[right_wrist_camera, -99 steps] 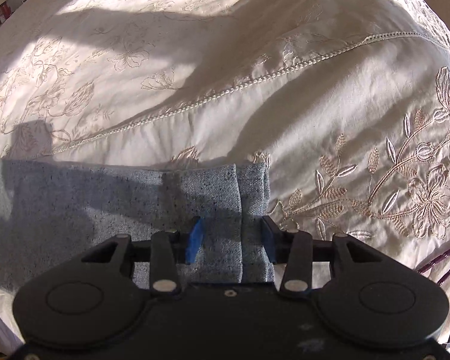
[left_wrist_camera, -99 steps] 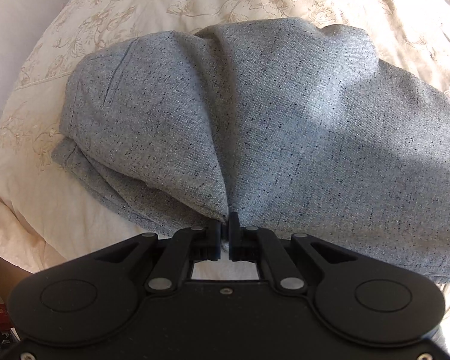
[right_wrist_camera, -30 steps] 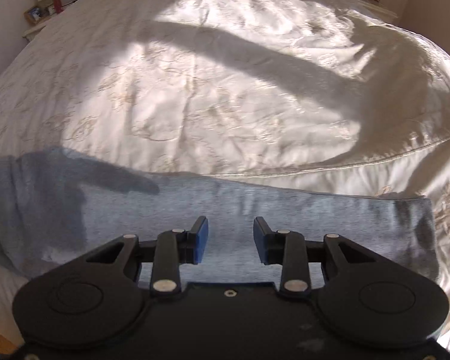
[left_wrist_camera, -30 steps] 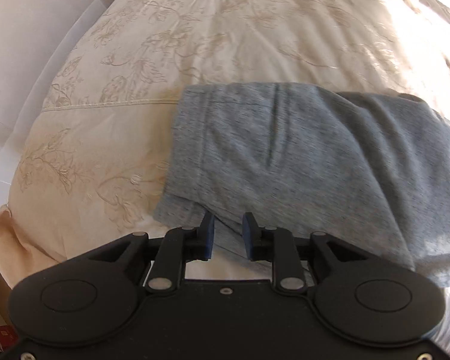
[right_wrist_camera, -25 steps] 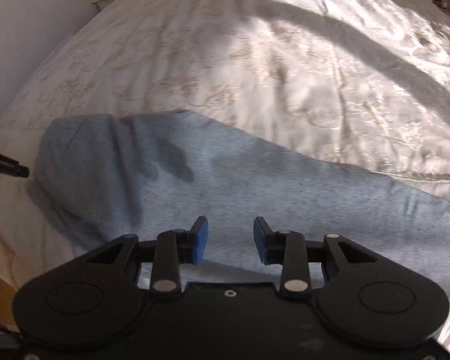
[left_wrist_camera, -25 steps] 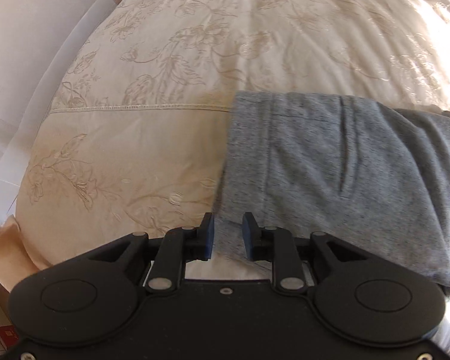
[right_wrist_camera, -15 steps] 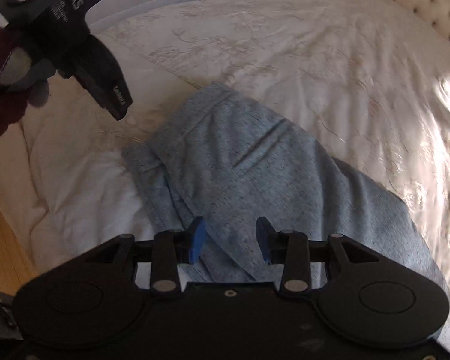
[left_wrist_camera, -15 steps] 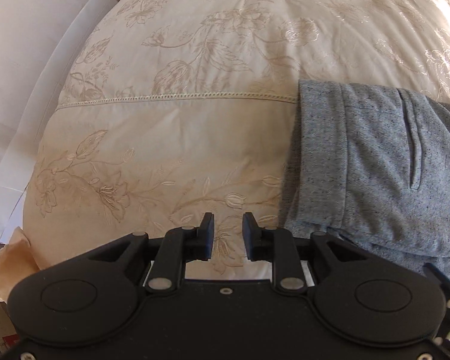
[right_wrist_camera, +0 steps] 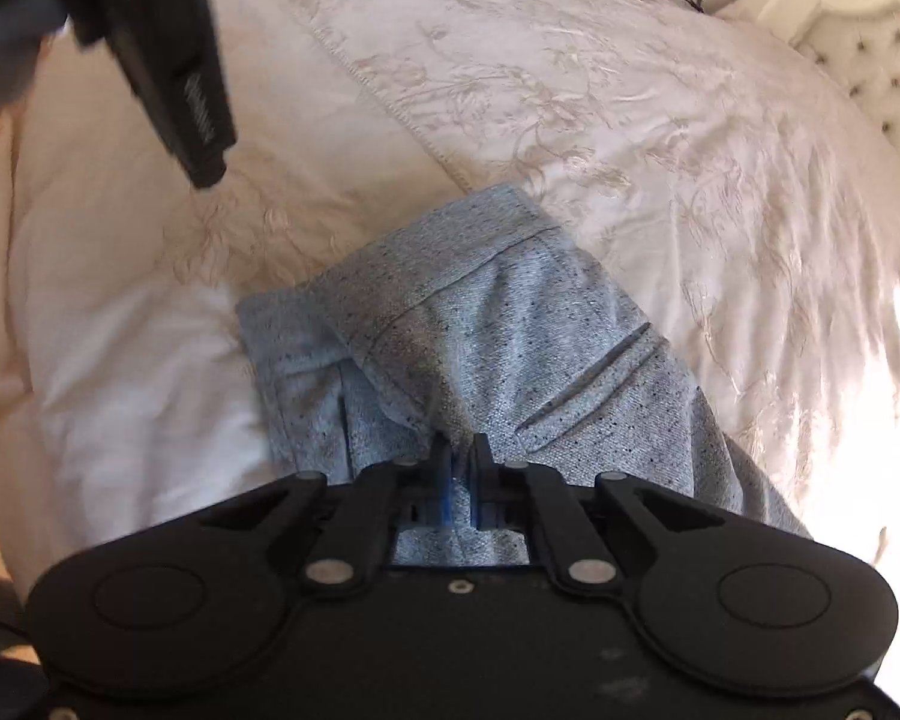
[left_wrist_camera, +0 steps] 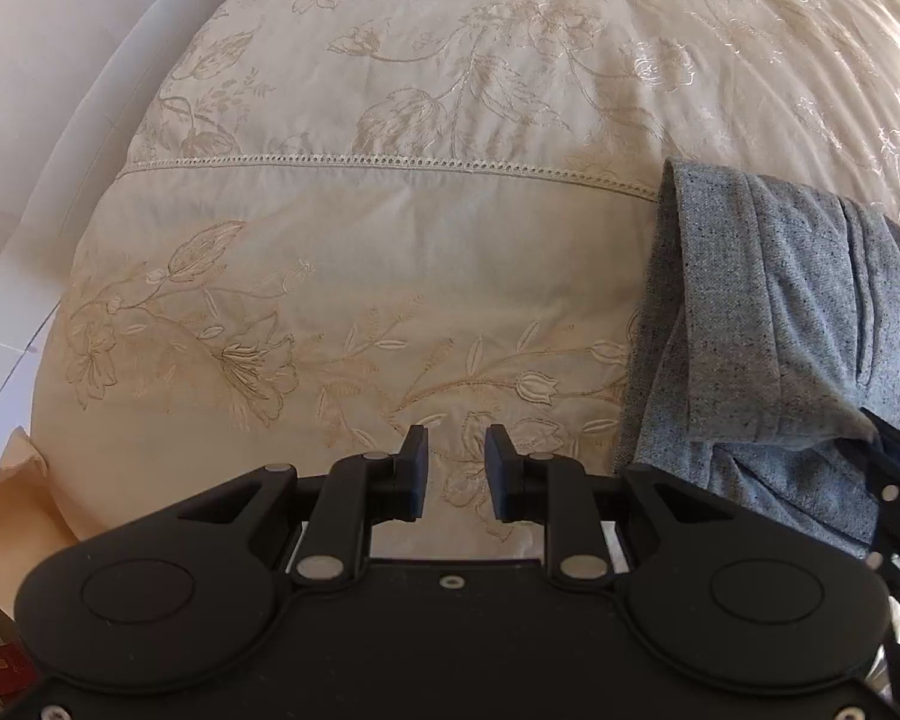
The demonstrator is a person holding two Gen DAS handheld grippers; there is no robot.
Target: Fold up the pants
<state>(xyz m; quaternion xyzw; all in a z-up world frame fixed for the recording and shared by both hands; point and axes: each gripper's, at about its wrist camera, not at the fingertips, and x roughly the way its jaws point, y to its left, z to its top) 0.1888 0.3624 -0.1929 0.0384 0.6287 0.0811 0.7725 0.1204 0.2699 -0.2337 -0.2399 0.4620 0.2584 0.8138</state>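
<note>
Two grippers, one job: the right gripper (right_wrist_camera: 457, 468) has just closed, pinching the near edge of the grey pants (right_wrist_camera: 492, 348), which stretch away rightward on the bedspread (left_wrist_camera: 390, 252); the left gripper (left_wrist_camera: 455, 477), open and empty, hovers left of them

Grey black-flecked pants (right_wrist_camera: 480, 348) on cream floral-embroidered bedspread (left_wrist_camera: 390, 252).

Pants (right_wrist_camera: 486, 348) on bedspread (left_wrist_camera: 360, 240), right of left hand-held gripper (left_wrist_camera: 456, 474).
</note>
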